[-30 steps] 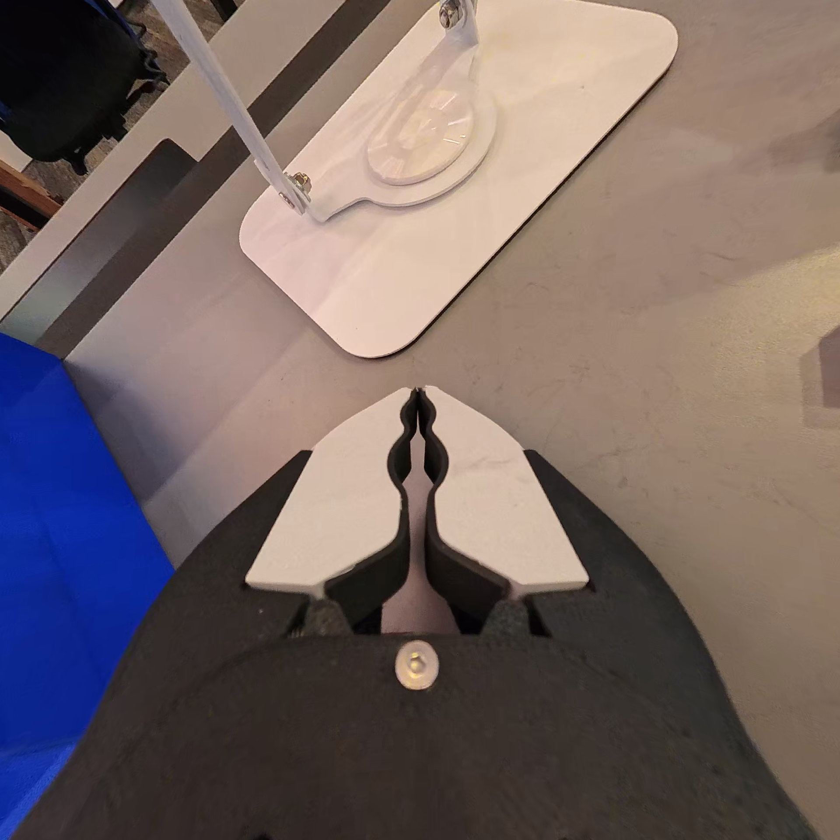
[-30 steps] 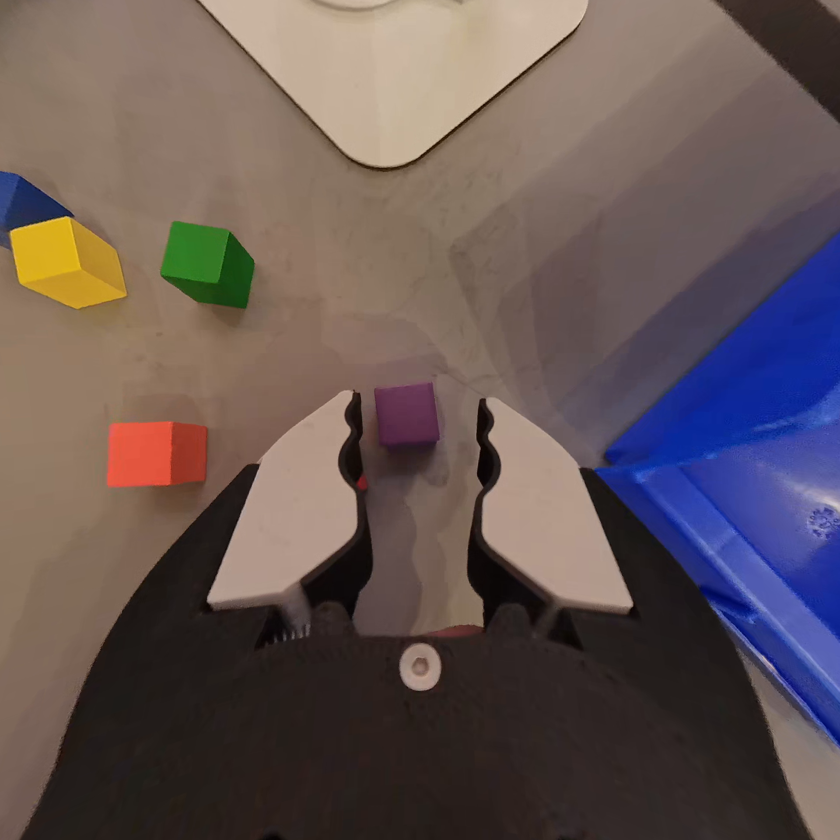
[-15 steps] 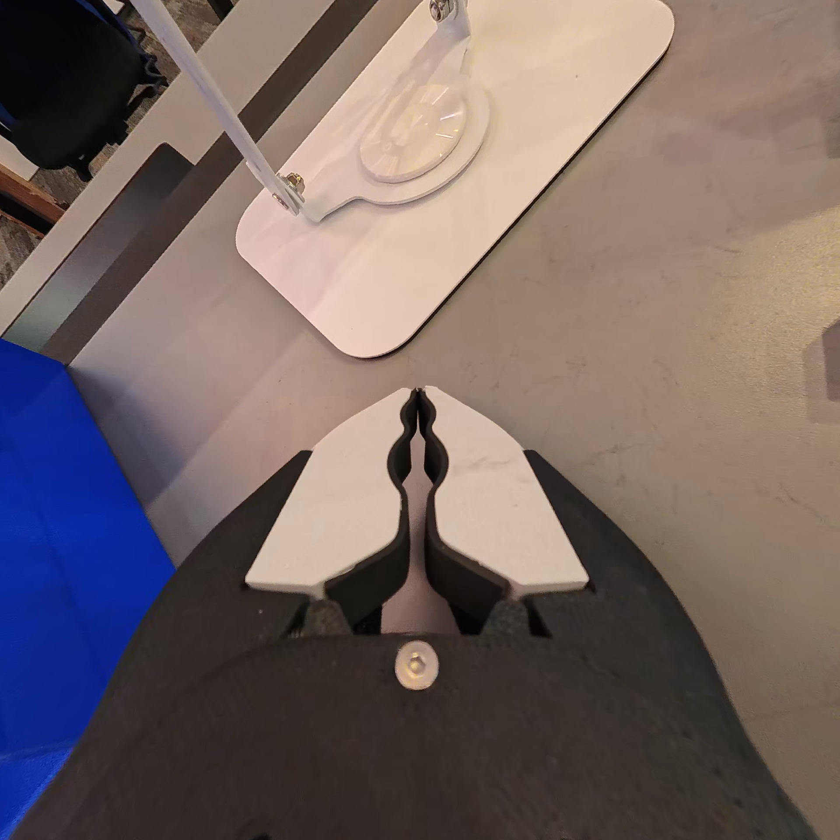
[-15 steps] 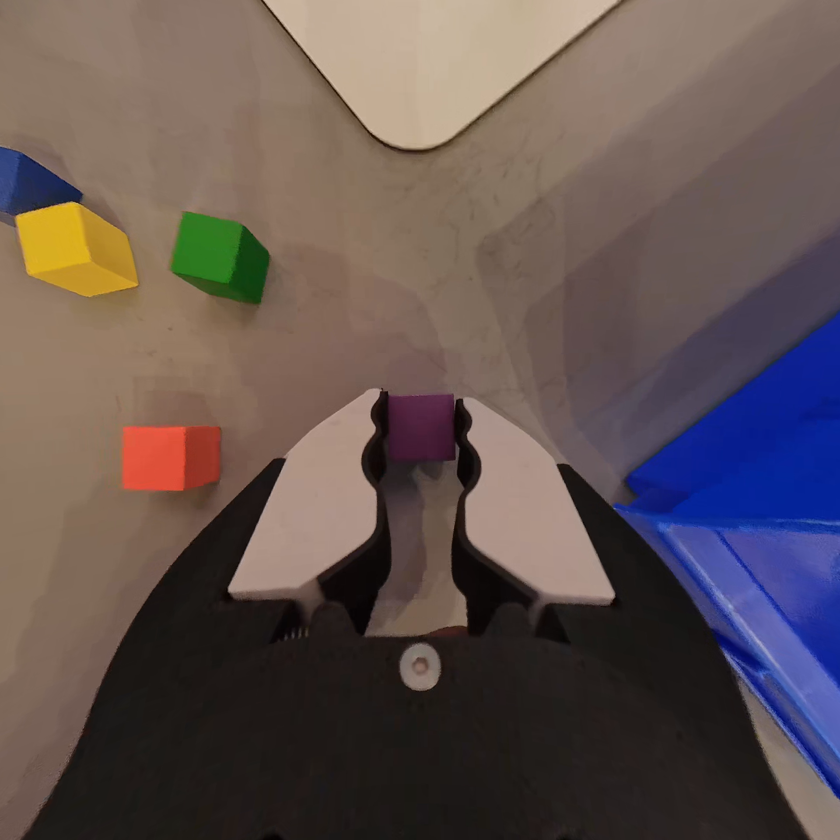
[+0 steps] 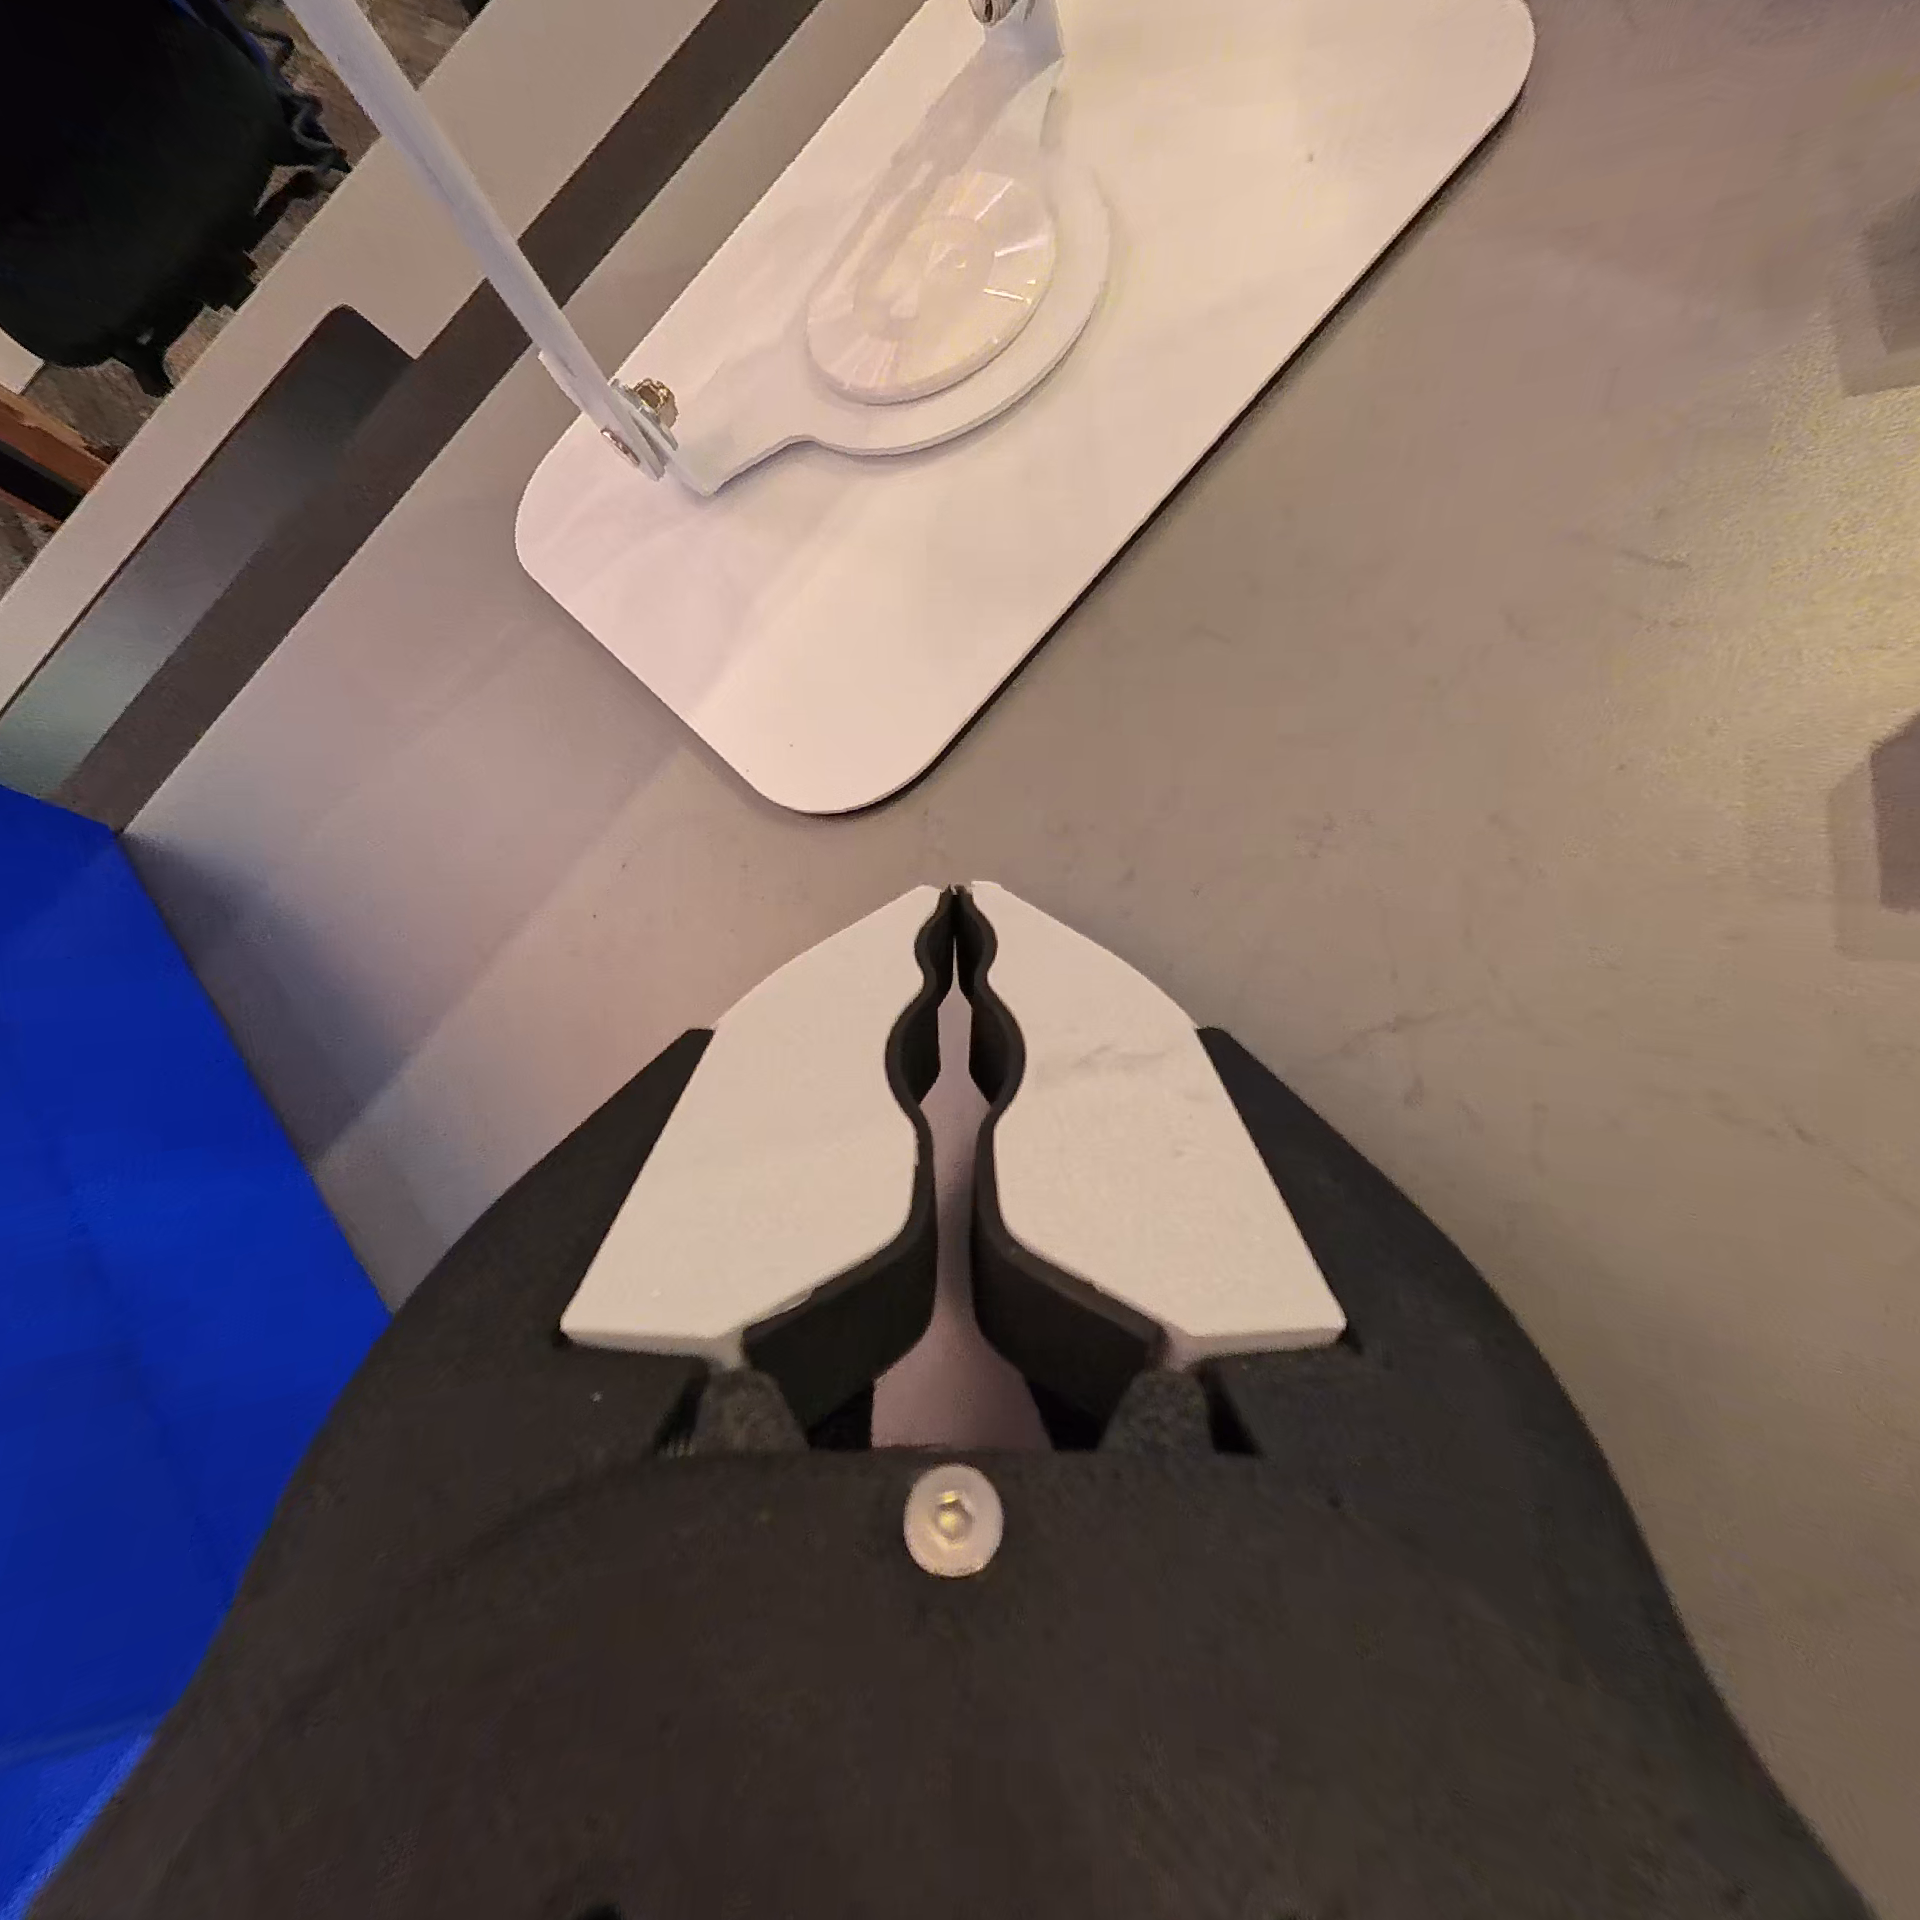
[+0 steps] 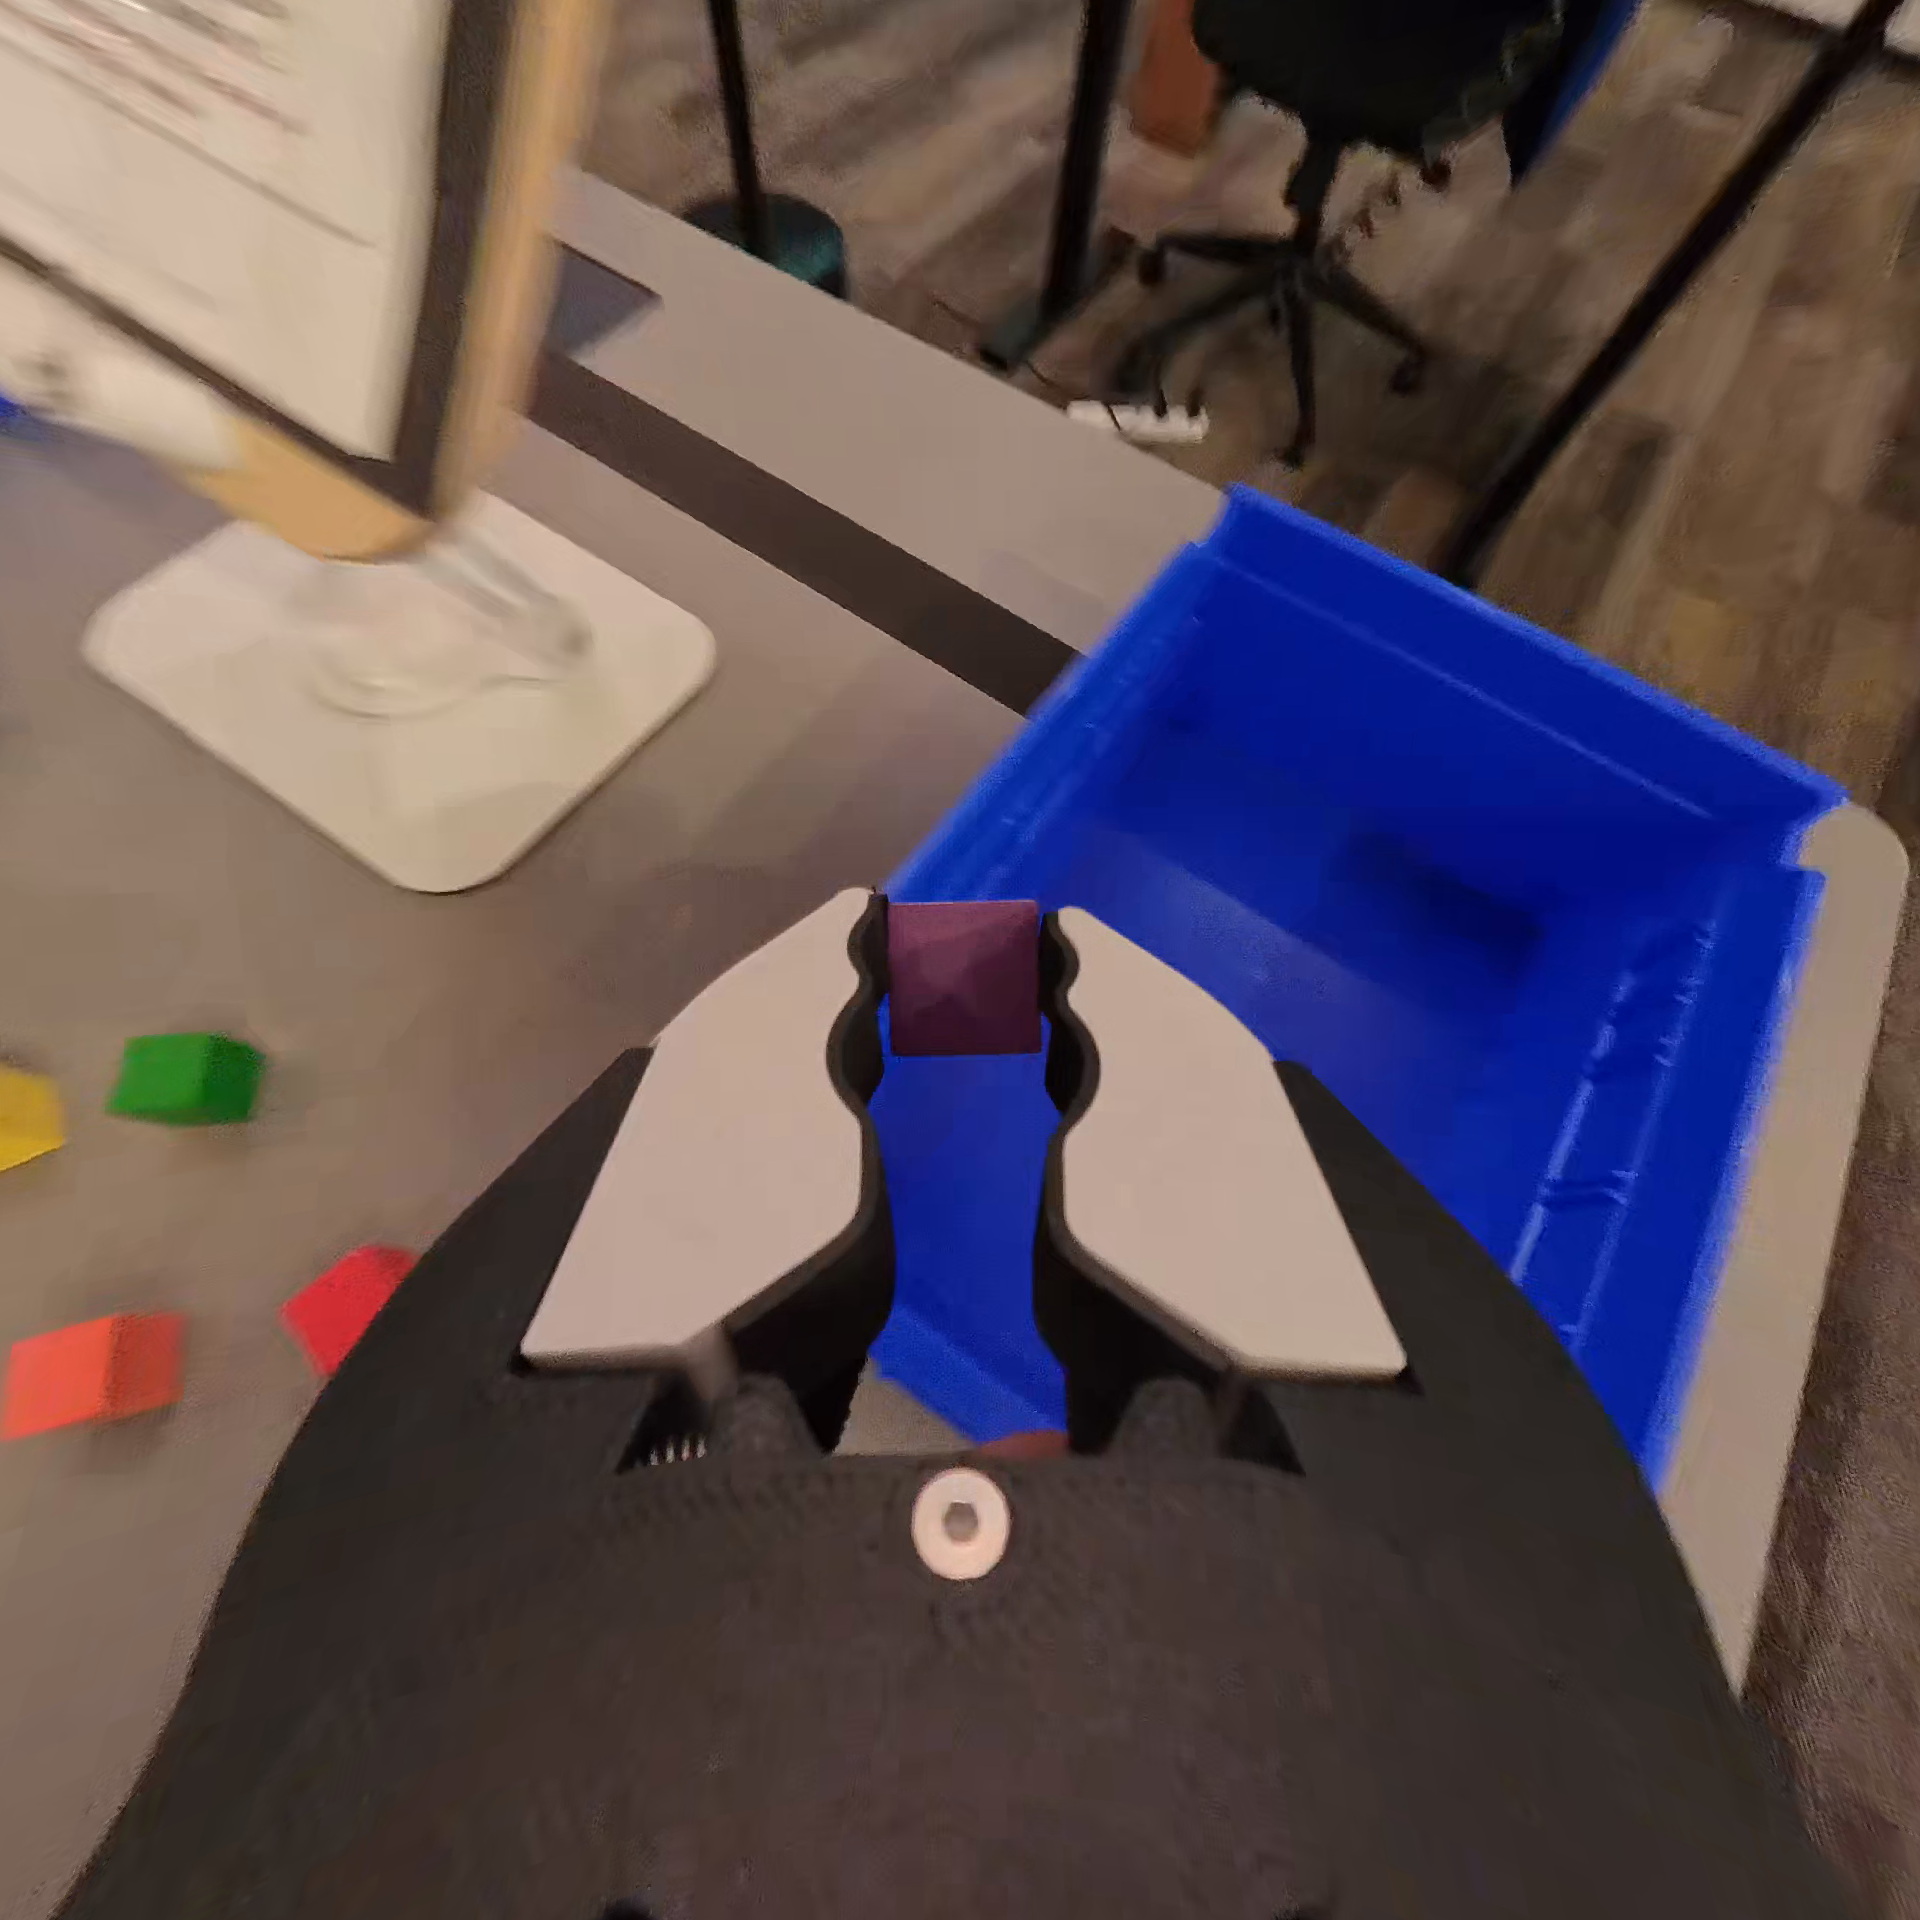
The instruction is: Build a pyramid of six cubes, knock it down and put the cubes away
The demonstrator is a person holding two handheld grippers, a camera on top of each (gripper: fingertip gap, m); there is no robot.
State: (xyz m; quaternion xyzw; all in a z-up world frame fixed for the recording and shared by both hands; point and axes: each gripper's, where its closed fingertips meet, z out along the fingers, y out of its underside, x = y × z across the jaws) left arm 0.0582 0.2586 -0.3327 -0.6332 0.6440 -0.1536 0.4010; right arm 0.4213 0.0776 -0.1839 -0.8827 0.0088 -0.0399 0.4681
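The right gripper [image 6: 964, 971] pinches a purple cube [image 6: 964, 977] by two flat opposite faces at the blue bin's [image 6: 1455, 790] seven o'clock corner, the cube seemingly light, rigid and easily held, while the left gripper [image 5: 954, 896] is closed on nothing.

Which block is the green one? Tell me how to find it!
Start at the big blue bin on the grey table and look far left. Loose blocks lie there. The green block sits beside the yellow block, above the two red ones; it's the only green.
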